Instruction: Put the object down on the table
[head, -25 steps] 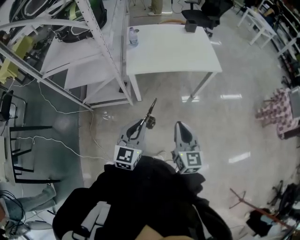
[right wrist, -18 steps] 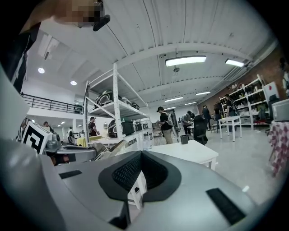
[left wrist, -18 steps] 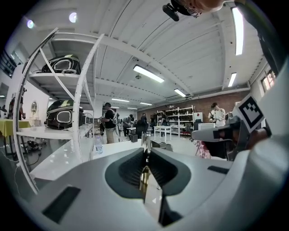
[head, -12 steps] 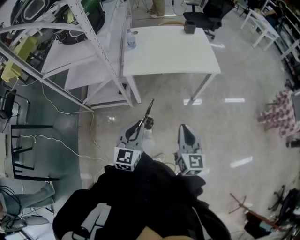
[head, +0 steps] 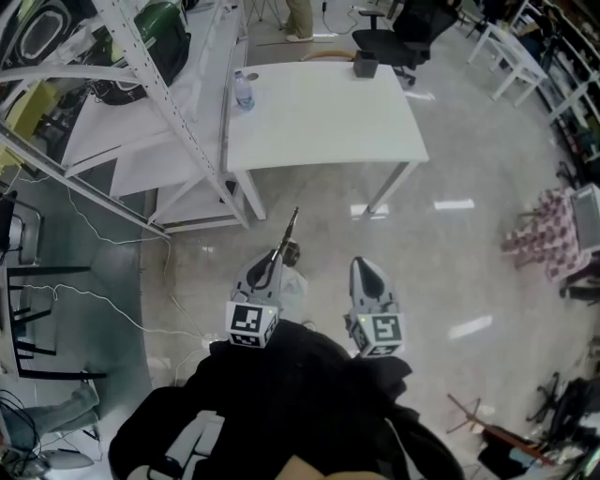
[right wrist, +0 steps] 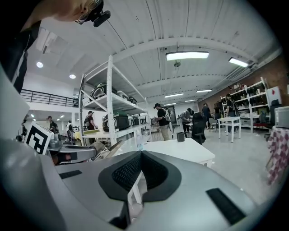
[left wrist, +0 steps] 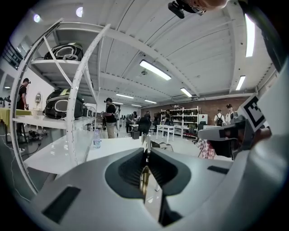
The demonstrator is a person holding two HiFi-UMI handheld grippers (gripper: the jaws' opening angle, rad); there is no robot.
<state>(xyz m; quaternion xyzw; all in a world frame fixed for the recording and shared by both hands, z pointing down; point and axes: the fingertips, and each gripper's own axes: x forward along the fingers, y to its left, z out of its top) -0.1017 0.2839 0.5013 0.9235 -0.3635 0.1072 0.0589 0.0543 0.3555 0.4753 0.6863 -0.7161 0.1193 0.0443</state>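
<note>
My left gripper (head: 272,266) is shut on a thin, long metal tool (head: 287,234) that sticks out forward past the jaws, over the floor. In the left gripper view the tool's brass-coloured edge (left wrist: 144,176) stands clamped between the dark pads of that gripper (left wrist: 146,151). My right gripper (head: 362,266) is beside it, shut with nothing in it; the right gripper view shows its tips (right wrist: 141,154) meeting. The white table (head: 323,108) stands ahead, a short way beyond both grippers, also seen as the table (right wrist: 180,151) in the right gripper view.
A water bottle (head: 244,92) and a small black box (head: 365,64) stand on the table's far side. White metal shelving (head: 169,117) with bags rises on the left. An office chair (head: 403,28) is behind the table, a checked cloth item (head: 539,239) at right. Cables lie on the floor.
The table has drawn slightly nearer and shifted left in the head view. Both grippers keep their pose, and the left one still holds the tool.
</note>
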